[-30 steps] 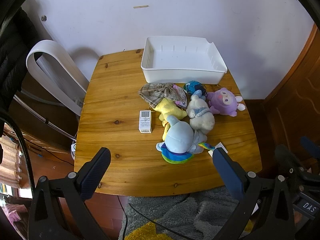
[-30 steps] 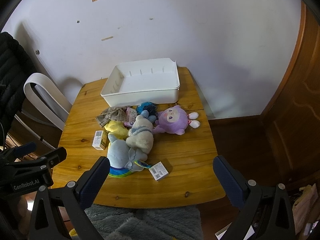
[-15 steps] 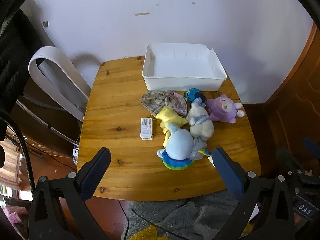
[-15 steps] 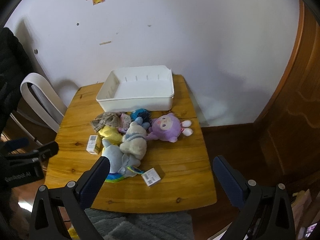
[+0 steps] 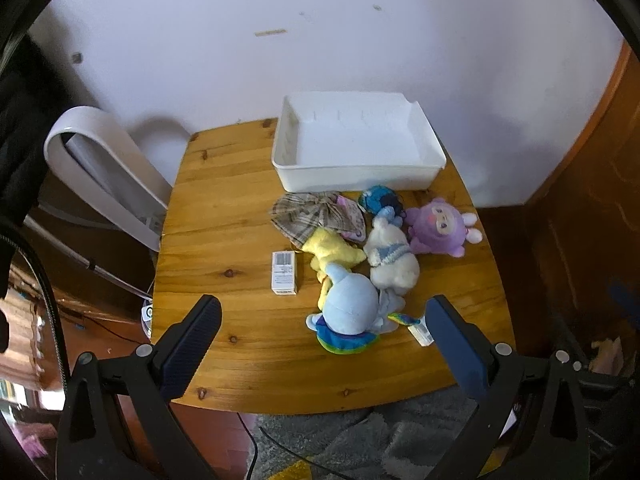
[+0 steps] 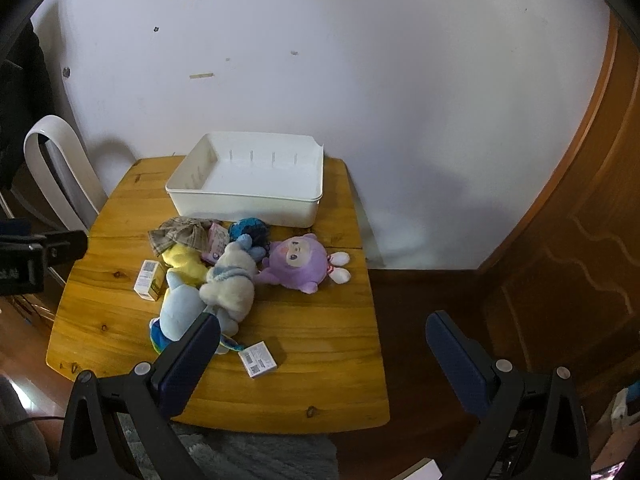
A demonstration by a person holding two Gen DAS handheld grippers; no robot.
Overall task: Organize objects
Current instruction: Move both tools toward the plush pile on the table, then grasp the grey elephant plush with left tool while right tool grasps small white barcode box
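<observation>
Both grippers hang spread wide and empty above the near edge of the bench (image 5: pixel 248 208), the left gripper (image 5: pixel 320 336) nearest the blue plush (image 5: pixel 350 312), the right gripper (image 6: pixel 320 344) over a small white box (image 6: pixel 257 359). Beyond lie a cream plush (image 5: pixel 392 260), a yellow plush (image 5: pixel 332 250), a purple plush (image 5: pixel 438 226) and a plaid cloth (image 5: pixel 304 214), packed touching. The white bin (image 5: pixel 356 168) stands empty at the wall. Taking the outermost toy first, pinched across its soft body, would likely avoid dragging its neighbours.
</observation>
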